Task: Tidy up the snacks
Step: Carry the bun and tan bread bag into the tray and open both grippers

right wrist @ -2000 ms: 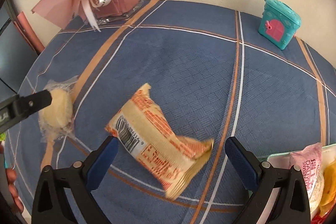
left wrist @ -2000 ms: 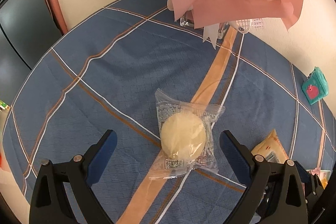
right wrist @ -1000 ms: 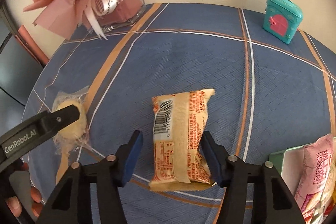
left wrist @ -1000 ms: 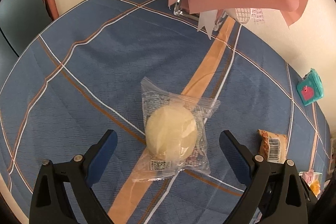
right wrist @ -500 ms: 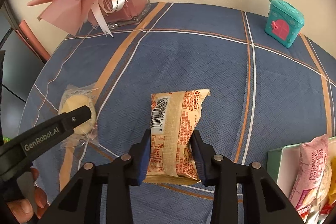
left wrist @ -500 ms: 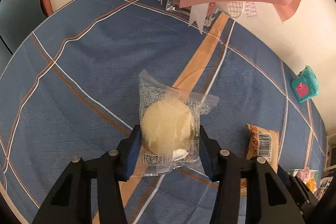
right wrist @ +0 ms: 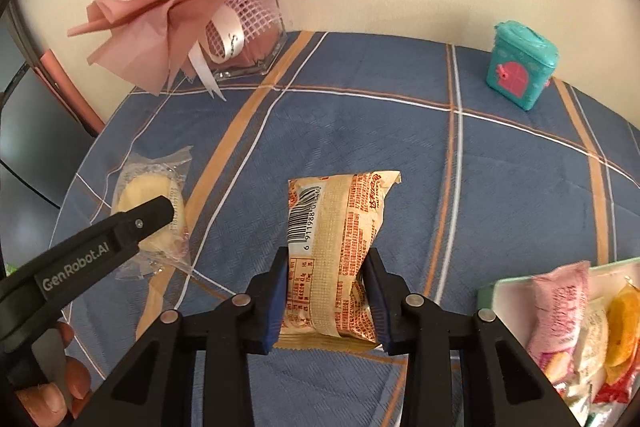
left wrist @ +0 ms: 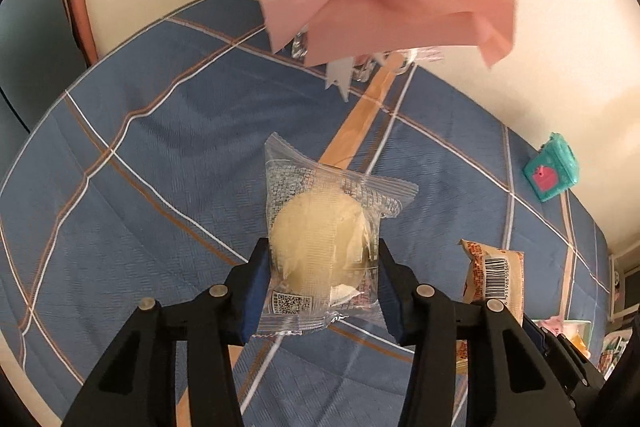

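A pale round bun in a clear wrapper (left wrist: 320, 227) hangs just above the blue plaid tablecloth (left wrist: 160, 167), pinched at its lower half by my left gripper (left wrist: 322, 251), whose jaws are still closing on it. An orange-and-cream snack packet (right wrist: 340, 219), barcode side up, is clamped at its near end by my right gripper (right wrist: 327, 259) and raised off the cloth. The right wrist view also shows the bun (right wrist: 136, 191) behind a left gripper finger (right wrist: 148, 215). The left wrist view shows the orange packet (left wrist: 494, 275) at right.
A pale green tray (right wrist: 492, 291) with several snack packets, one pink (right wrist: 560, 307), sits at the near right. A pink bouquet in a glass vase (right wrist: 248, 39) stands at the back left by the wall. A teal toy box (right wrist: 520, 67) stands at the back right.
Both grippers went from wide open around their packets to clamped on them, then rose, lifting the bun and the orange packet off the cloth.
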Demonstrator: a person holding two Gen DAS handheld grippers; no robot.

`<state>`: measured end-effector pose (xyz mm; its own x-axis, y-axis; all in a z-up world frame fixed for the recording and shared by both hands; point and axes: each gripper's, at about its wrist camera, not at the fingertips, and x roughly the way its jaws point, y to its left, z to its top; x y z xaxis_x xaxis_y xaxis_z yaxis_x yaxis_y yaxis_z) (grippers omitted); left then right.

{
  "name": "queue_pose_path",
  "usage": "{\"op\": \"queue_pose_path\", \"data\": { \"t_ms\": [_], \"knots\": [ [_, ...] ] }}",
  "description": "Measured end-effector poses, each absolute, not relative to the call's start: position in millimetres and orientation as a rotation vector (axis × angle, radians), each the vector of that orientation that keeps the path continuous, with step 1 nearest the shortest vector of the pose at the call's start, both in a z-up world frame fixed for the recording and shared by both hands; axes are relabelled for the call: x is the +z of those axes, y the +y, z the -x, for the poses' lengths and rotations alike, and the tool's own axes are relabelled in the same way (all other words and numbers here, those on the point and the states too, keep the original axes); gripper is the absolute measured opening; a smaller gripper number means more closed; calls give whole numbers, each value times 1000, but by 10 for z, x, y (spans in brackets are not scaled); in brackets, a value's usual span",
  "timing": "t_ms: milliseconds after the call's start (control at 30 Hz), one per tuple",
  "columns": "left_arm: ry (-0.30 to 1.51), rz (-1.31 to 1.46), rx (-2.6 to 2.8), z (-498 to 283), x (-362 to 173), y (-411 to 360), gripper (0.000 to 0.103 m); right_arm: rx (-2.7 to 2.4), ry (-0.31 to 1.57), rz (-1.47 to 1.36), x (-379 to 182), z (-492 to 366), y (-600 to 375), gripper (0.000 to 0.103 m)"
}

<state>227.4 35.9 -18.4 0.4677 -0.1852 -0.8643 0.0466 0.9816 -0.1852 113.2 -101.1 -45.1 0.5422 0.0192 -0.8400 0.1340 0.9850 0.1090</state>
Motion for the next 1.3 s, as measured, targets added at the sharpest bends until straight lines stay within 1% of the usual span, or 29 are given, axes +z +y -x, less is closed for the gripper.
{"op": "queue_pose_path", "data": {
  "t_ms": [333,667,1000,1300],
  "knots": [
    [1055,158,-202,-1949,141,66,51,-119,981,-202,-141,-800,-1282,39],
    [1019,101,-231,-1515,414,-191,50,-161,929,-257,229,-347,-1641,39],
    [1019,56,-301,-1114,446,-610,51,-237,877,-315,505,174,-2133,39],
    [1014,-52,-406,-676,454,-1217,51,-319,864,-393,503,640,-2649,39]
  ]
}}
